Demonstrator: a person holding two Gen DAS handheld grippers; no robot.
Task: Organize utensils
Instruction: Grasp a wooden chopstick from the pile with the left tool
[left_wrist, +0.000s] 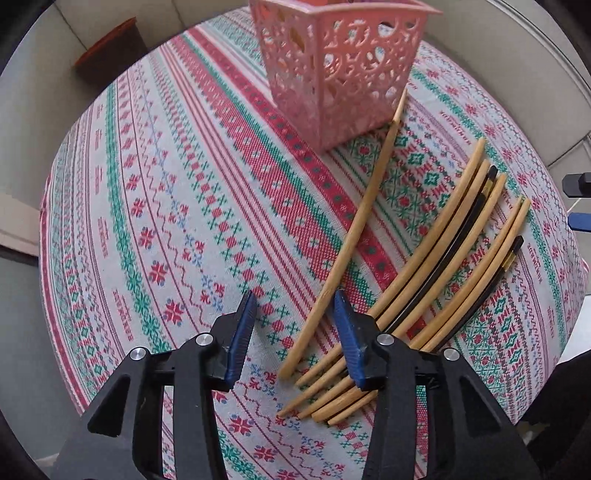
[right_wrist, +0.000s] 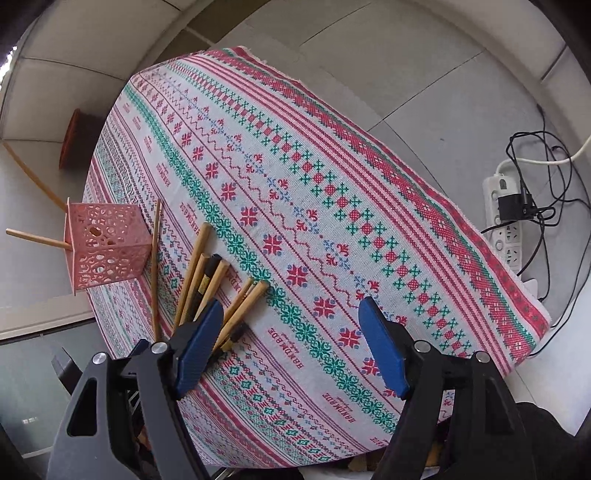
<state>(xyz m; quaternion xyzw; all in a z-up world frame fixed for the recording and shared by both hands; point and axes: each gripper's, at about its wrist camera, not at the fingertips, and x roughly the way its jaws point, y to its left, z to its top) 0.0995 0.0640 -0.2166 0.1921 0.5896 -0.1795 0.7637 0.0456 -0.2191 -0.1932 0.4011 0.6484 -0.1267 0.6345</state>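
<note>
Left hand-held gripper (left_wrist: 293, 332) agape, empty, beside chopsticks (left_wrist: 436, 266); right hand-held gripper (right_wrist: 291, 343) agape, empty; basket (left_wrist: 340, 70) beyond.

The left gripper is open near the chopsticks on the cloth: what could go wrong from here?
1. The left gripper is open over a lone wooden chopstick that lies close to the bundle of chopsticks; closing may catch a neighbour too.
2. The pink basket looks light and already holds two chopsticks sticking out; a hard insertion might tip it.
3. The basket stands near the edge of the tablecloth, so a push might send it off.
</note>
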